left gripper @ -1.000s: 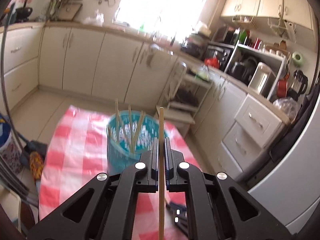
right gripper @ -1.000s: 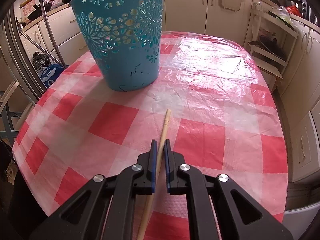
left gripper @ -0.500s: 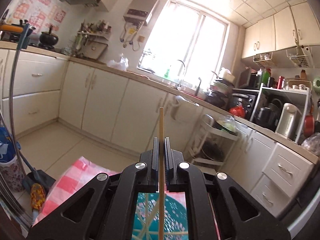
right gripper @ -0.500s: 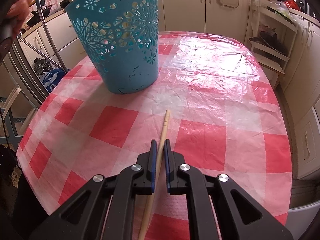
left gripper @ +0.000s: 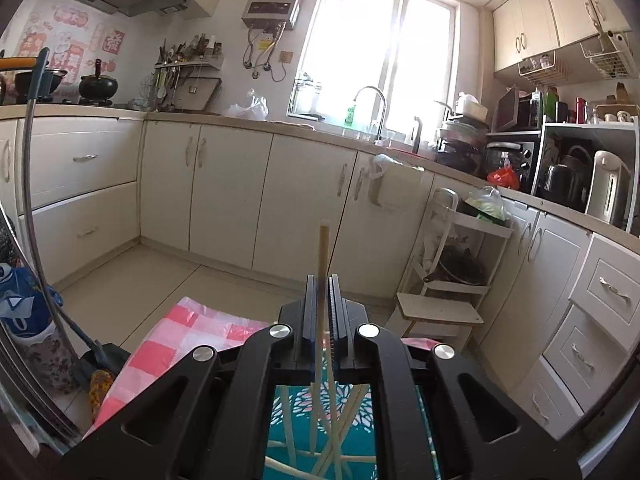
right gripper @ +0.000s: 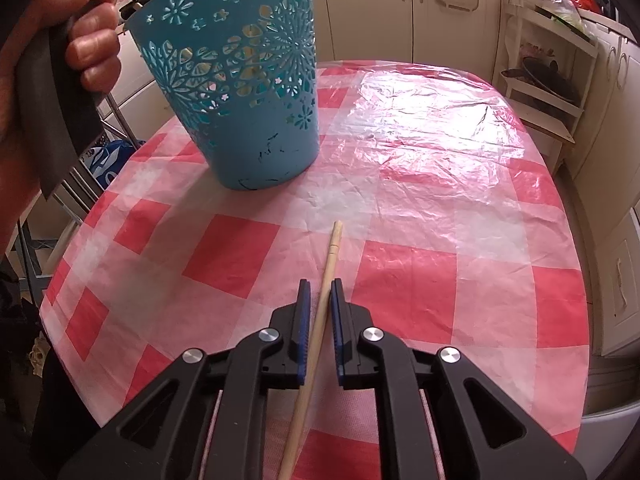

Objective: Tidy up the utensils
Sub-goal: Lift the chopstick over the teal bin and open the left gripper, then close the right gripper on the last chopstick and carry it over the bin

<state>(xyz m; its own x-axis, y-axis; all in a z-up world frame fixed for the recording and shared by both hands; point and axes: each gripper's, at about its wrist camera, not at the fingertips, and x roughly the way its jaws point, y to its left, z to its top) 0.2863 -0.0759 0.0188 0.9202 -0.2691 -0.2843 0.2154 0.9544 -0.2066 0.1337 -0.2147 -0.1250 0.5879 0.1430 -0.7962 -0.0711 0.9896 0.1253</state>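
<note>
My left gripper (left gripper: pixel 321 280) is shut on a wooden chopstick (left gripper: pixel 323 248) that stands upright between its pads. It hovers over the teal cut-out basket (left gripper: pixel 352 420), where several chopsticks lean inside. In the right wrist view the same basket (right gripper: pixel 248 92) stands at the far left of the red-checked tablecloth (right gripper: pixel 420 200). A hand (right gripper: pixel 92 48) grips the left tool's handle beside the basket. My right gripper (right gripper: pixel 319 292) points down at the cloth with its jaws opening. A second chopstick (right gripper: pixel 330 260) runs between them, and a thin gap shows at the tips.
The cloth (left gripper: pixel 180 332) ends just past the basket, with floor and cream cabinets (left gripper: pixel 240 184) beyond. A white shelf rack (left gripper: pixel 452 280) stands off the table's far right. A metal frame and a blue bag (right gripper: pixel 108 160) sit at the table's left edge.
The left gripper has carried its chopstick forward over the basket, which now lies under the jaws. The holding hand has entered the right wrist view. The right jaws have parted slightly around their chopstick.
</note>
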